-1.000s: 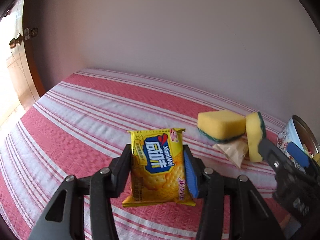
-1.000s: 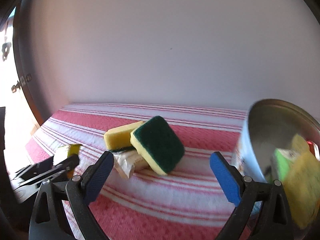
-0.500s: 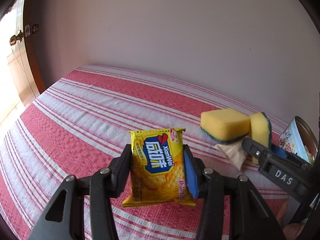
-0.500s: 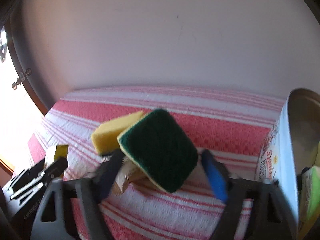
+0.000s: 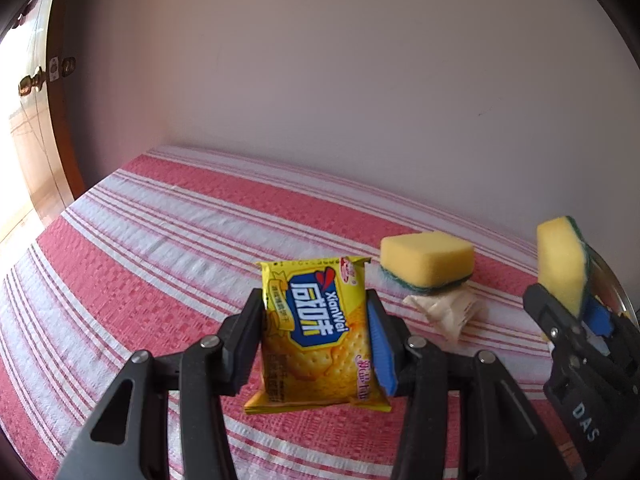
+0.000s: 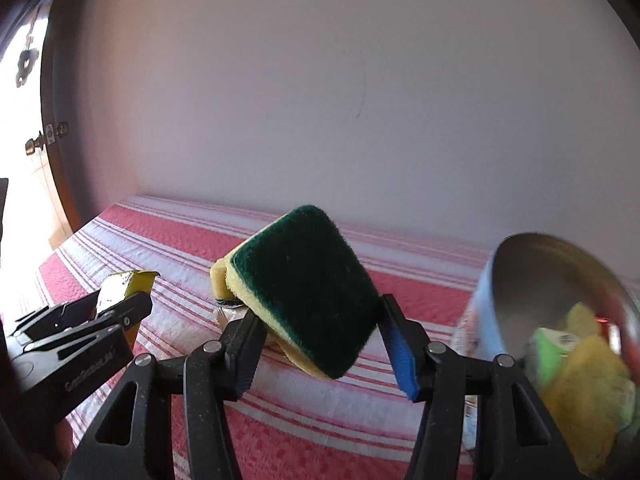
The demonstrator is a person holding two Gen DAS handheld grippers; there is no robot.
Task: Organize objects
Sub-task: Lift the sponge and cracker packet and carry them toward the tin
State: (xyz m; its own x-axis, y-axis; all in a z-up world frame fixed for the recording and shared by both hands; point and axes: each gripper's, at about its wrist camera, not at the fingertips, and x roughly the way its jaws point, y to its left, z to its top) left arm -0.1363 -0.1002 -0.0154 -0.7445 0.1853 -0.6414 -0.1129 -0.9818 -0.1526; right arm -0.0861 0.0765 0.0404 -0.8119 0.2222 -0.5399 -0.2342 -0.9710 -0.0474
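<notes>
A yellow cracker packet [image 5: 316, 332] stands upright between the fingers of my left gripper [image 5: 314, 300], which is shut on it above the striped bedspread [image 5: 160, 248]. My right gripper [image 6: 320, 316] has its jaws closing on a yellow sponge with a dark green scouring face [image 6: 308, 288]. Both pads press its edges and it hangs tilted, off the cloth. In the left wrist view the same sponge [image 5: 560, 260] stands on edge in the right gripper [image 5: 568, 308], at the far right. A second yellow sponge [image 5: 426, 260] lies on a cream wrapper [image 5: 444, 308].
A round metal tin [image 6: 516, 276] lies on its side at the right, its mouth facing me, with a green packet [image 6: 550, 352] and yellow items inside. A plain wall rises behind the bed. A wooden door [image 5: 40, 152] stands at the left.
My right gripper went from wide open to closed on the green-faced sponge and lifted it off the other sponge and the wrapper. The left gripper and its packet stayed put.
</notes>
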